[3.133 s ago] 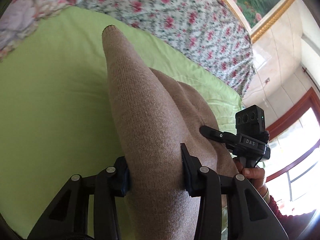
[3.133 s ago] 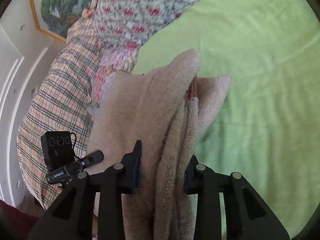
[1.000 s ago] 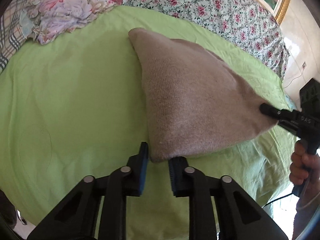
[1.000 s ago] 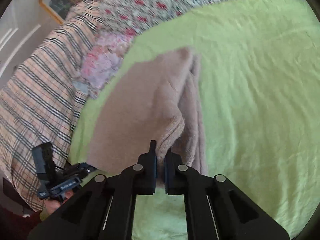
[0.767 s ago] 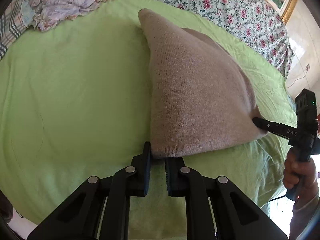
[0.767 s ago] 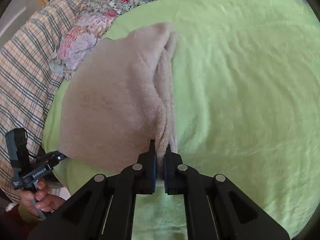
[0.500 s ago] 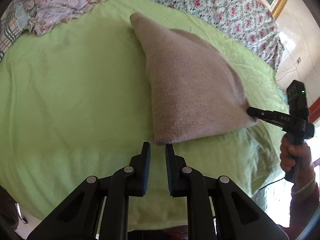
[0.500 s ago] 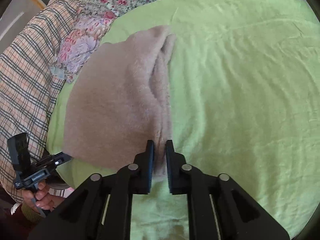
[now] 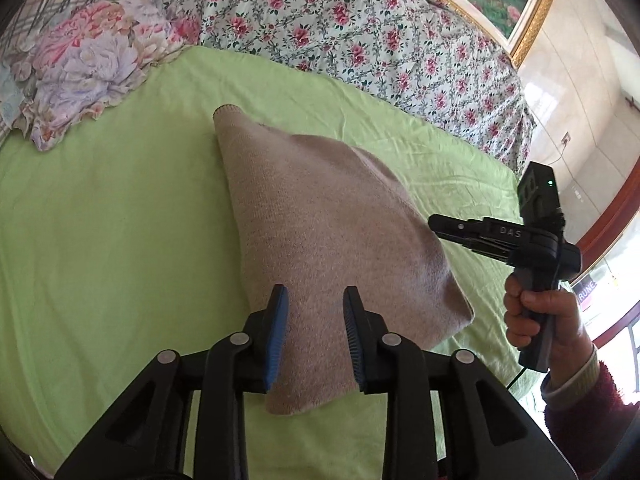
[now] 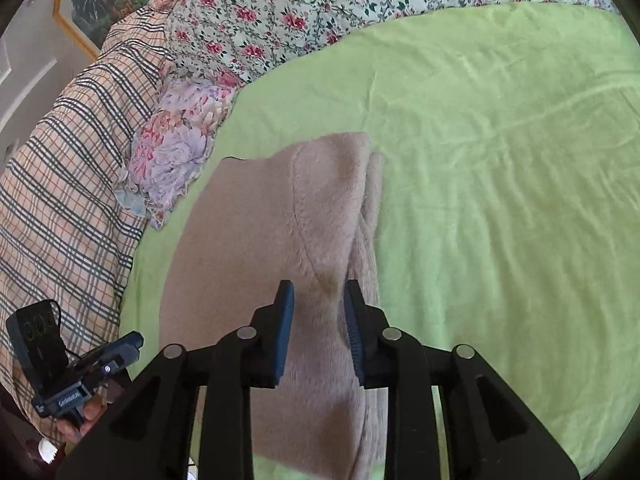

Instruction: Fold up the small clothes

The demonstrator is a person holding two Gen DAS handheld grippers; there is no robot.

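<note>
A tan knitted garment (image 9: 320,236) lies folded on the green sheet of a bed (image 9: 112,216), released moments ago by the two hand-held tools that laid it there. The left gripper (image 9: 316,320) has just been opening its jaws, which a second ago pinched the near corner and now stand partly apart above the cloth with nothing pressed between them; the right gripper (image 10: 318,320) has done the same over the garment's doubled right edge, its jaws parted and clear of the fabric. Seen from the left wrist, a person's hand (image 9: 544,320) holds the right tool lifted off the garment's far corner. A flowered pillow (image 9: 88,64) and a floral quilt (image 9: 360,28) sit beyond. With both corners let go, this fold appears finished, though another may follow.
</note>
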